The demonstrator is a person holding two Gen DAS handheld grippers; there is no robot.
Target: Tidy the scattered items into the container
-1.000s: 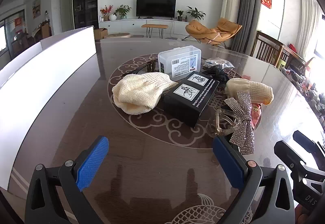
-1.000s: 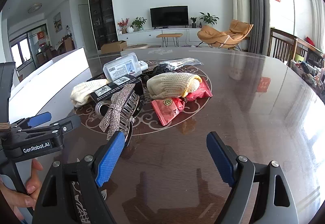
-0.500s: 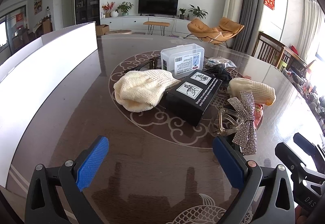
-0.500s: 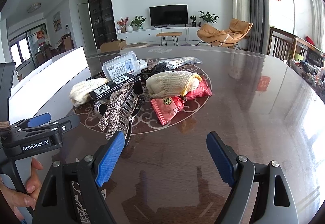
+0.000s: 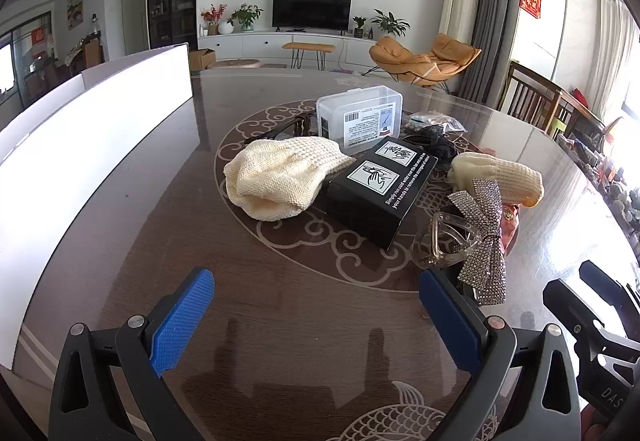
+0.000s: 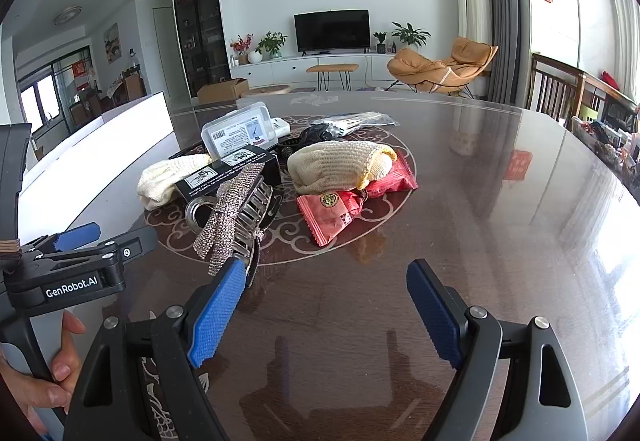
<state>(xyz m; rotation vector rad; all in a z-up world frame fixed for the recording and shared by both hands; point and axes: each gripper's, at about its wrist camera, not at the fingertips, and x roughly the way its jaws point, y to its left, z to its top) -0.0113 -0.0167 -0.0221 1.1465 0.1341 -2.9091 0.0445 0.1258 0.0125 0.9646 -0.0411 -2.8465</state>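
1. Left gripper (image 5: 316, 317): fingers spread wide, holding nothing, poised low over the bare near edge of the bench (image 5: 280, 305).
2. Right gripper (image 6: 324, 305): fingers likewise wide apart and empty. A hand (image 6: 44, 373) grips the other tool's handle at 8 o'clock in the right wrist view.
3. Progress, as a judgement: no item appears to have been moved yet. Every item lies loose on the bench, and the whole tidy remains.
4. Nearest item: the rhinestone bow hair claw (image 6: 236, 209), just ahead of the right gripper's left finger at 11 o'clock. In the left wrist view it lies at 1 o'clock, beside the left gripper's right finger.
5. Next out: red snack packets (image 6: 336, 207) at 12 o'clock of the right gripper, partly beneath a cream knitted glove (image 6: 340, 165).
6. Middle distance: black carton (image 5: 376, 189) at 12 o'clock of the left gripper, touching a second cream knitted glove (image 5: 276, 177) at 11 o'clock.
7. Farther: clear lidded plastic box (image 5: 360, 117), lid closed.
8. The large white container (image 5: 92, 137) stands along the bench edge at 10 o'clock, well apart from the pile.
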